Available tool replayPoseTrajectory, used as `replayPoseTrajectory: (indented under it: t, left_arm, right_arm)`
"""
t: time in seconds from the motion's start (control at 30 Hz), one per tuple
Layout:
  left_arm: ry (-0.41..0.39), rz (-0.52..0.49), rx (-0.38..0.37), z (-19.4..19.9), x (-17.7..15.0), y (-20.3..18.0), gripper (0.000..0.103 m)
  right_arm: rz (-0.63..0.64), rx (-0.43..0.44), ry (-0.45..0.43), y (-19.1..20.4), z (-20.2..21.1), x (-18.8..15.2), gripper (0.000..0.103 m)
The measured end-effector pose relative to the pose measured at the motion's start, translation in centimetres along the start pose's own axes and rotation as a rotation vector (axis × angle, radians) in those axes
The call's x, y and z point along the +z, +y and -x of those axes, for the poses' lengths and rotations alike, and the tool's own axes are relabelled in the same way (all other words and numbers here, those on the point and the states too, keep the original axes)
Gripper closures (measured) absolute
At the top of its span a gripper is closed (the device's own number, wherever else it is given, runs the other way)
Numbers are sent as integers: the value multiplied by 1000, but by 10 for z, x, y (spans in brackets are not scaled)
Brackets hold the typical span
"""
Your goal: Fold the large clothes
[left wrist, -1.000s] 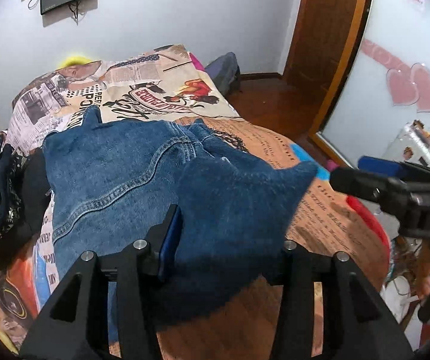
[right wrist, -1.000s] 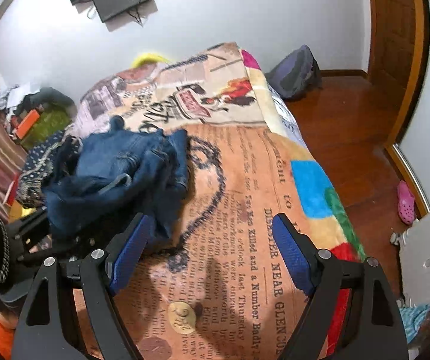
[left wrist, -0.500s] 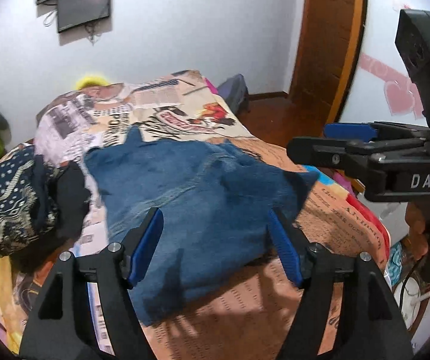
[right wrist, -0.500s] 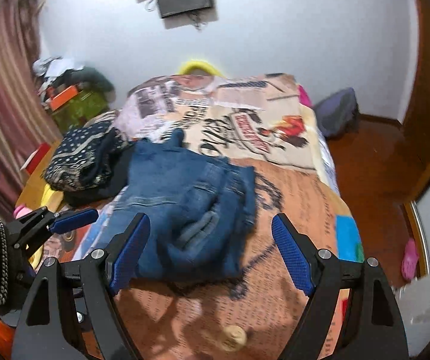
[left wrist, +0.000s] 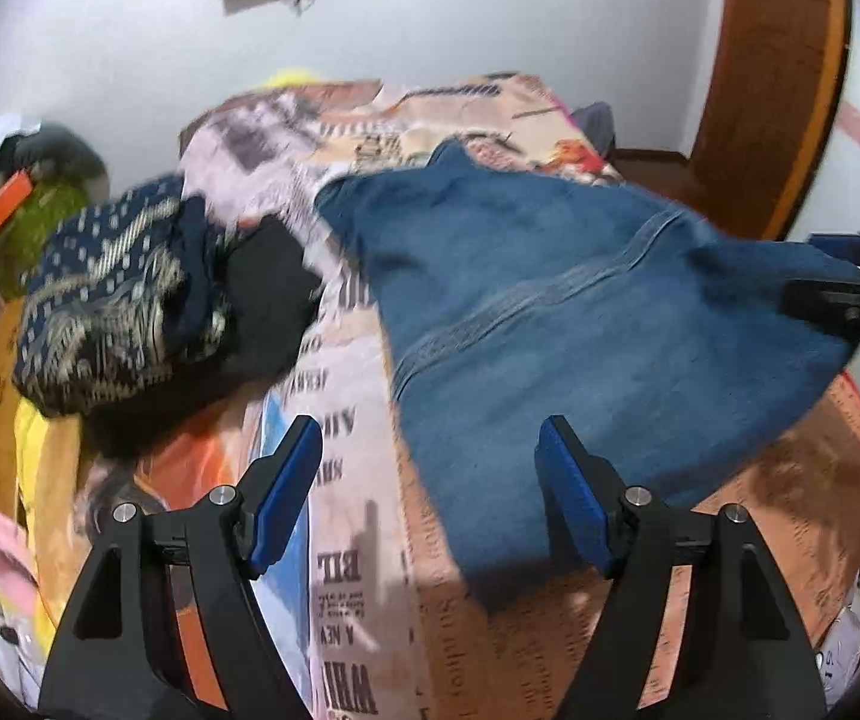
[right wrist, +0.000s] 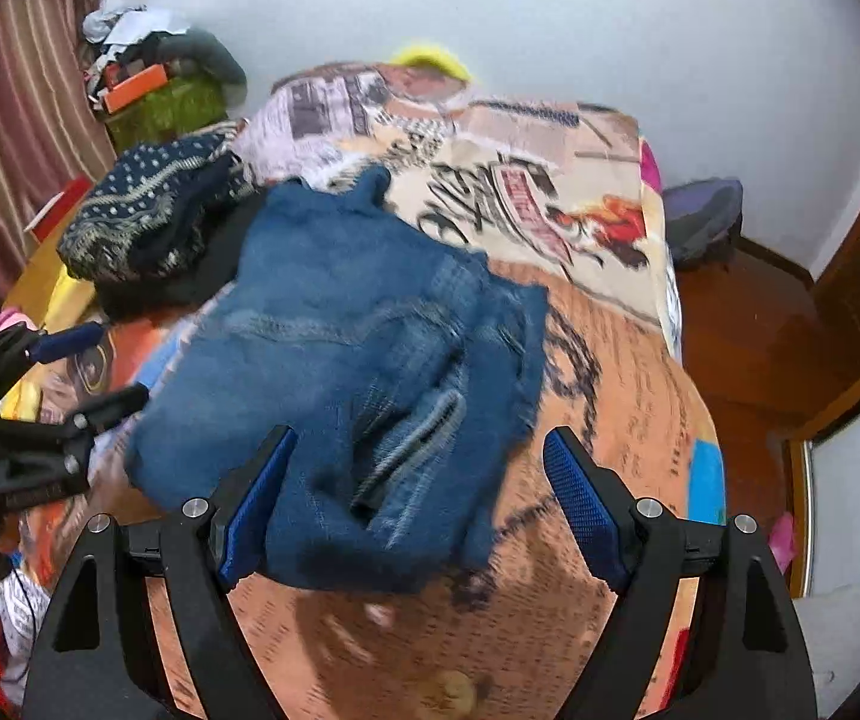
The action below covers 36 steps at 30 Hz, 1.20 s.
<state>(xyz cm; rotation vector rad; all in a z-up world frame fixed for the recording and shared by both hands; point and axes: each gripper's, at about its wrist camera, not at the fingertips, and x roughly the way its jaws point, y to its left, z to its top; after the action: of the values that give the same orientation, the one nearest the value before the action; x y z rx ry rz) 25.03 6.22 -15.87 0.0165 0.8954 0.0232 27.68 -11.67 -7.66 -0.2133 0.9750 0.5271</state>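
Note:
A pair of blue denim jeans lies folded in a heap on the bed, also in the right wrist view. My left gripper is open and empty, hovering above the jeans' near left edge. My right gripper is open and empty, just above the near edge of the jeans. The left gripper also shows at the left of the right wrist view, and the right gripper at the right of the left wrist view, both open.
The bed has a newspaper-print blanket. A dark patterned cloth pile and a black garment lie at the bed's left side. A green box with clutter stands by the curtain. A wooden door is at right.
My left gripper let go of the jeans, opened and pulled back to the left. My right gripper swung left over the jeans. The jeans now lie loose on the bed.

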Motion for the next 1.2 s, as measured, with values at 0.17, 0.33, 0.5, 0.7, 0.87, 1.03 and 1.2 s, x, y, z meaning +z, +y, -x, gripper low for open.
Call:
replayPoseTrajectory:
  t: [0.17,0.33,0.5,0.7,0.87,1.03,1.2]
  left_arm:
    - [60,81,-81,-19,-19,9,28]
    - [79,85,-105,-18,-15,13,29]
    - [62,99,-126,-13,-1,24,29]
    - [55,172,-156,-23,21,48,29]
    - [149,271,-271,-56,27,65,29]
    - [233,366,-407,-86,20,70,29]
    - [261,435,-488,-107,21,72,29]
  right_arm:
    - [-28,35,55,-15,-10,-17,22]
    - [-35,48,72,-12,-5,-6,22]
    - [6,60,33,2,2,19,20]
    - [23,83,47,14,-18,45,20]
    - [-33,89,145,-2,-52,46,20]
    - [-145,158,221,-38,-74,35,20]
    - [-253,273,275,-54,-91,32,13]
